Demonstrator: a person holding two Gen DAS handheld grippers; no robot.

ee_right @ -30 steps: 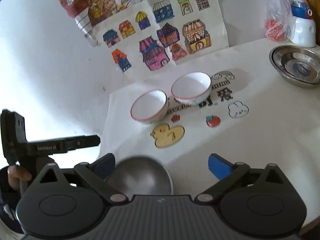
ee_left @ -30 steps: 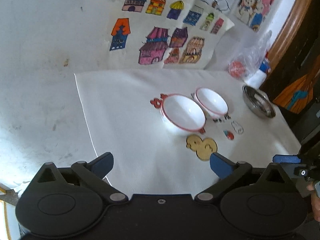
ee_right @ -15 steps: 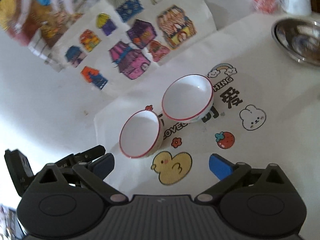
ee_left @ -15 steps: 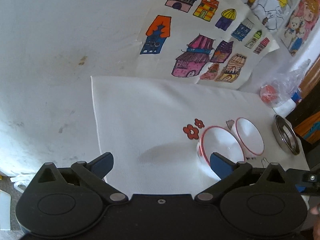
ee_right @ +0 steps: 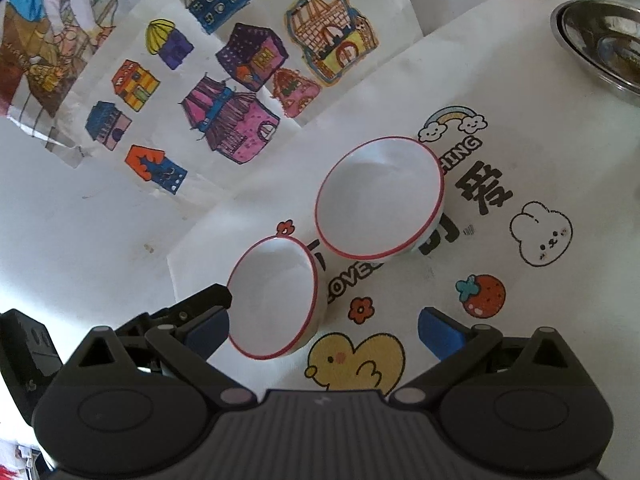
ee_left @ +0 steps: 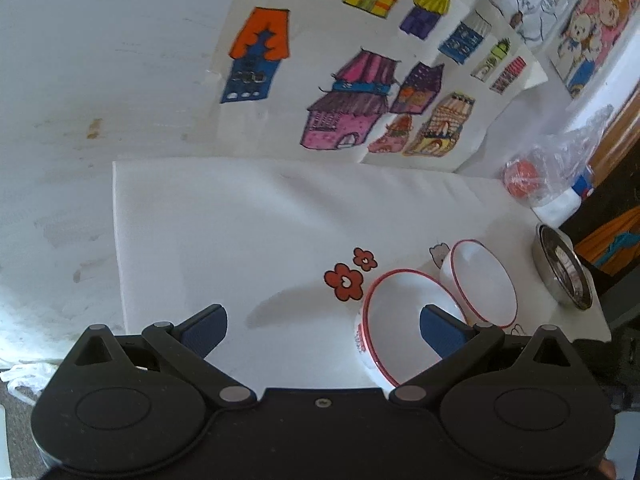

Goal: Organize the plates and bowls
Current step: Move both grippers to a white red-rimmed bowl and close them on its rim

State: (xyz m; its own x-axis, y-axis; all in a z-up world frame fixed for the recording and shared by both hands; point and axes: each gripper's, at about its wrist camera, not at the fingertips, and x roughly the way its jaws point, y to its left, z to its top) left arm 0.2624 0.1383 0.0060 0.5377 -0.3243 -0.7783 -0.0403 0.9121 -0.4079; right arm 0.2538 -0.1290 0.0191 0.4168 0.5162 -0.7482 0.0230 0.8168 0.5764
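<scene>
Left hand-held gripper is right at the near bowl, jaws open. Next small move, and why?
Probably ease the left hand-held gripper slightly forward and right so its jaws straddle the near bowl's rim, then close. Its jaws are open, one blue pad already overlaps the bowl, and nothing is gripped. The far bowl sits beside it, likely the stacking partner.

A white wall [ee_left: 100, 60] hung with house drawings [ee_left: 352, 92] backs the white bench [ee_left: 224, 220]; wood trim [ee_left: 616, 140] at right.

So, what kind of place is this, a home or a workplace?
Probably a home with a child: coloured house drawings lie at the back, a cartoon mat covers the table, and two red-rimmed bowls stand on it.
</scene>
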